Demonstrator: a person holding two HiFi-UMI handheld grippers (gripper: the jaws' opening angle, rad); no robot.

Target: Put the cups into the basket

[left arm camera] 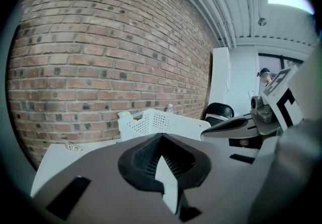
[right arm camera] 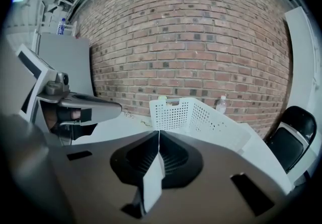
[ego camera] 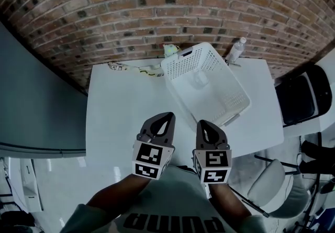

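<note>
White perforated basket (ego camera: 184,63) sits skewed on the far right part of the surface (ego camera: 118,106), one corner close to the far edge. Inside it is a faint clear cup (ego camera: 199,79), hard to make out. Bottle (ego camera: 237,48) stands at the far right corner, just beyond the basket. Left gripper (ego camera: 168,115) and right gripper (ego camera: 202,123) are side by side toward the near edge, short of the basket. Both sets of jaws are clenched tip to tip, nothing between them.

A brick wall (ego camera: 167,7) spans twelve o'clock behind a white table (ego camera: 120,106). A black chair (ego camera: 301,98) stands at three o'clock, a grey panel (ego camera: 31,96) at nine o'clock.
</note>
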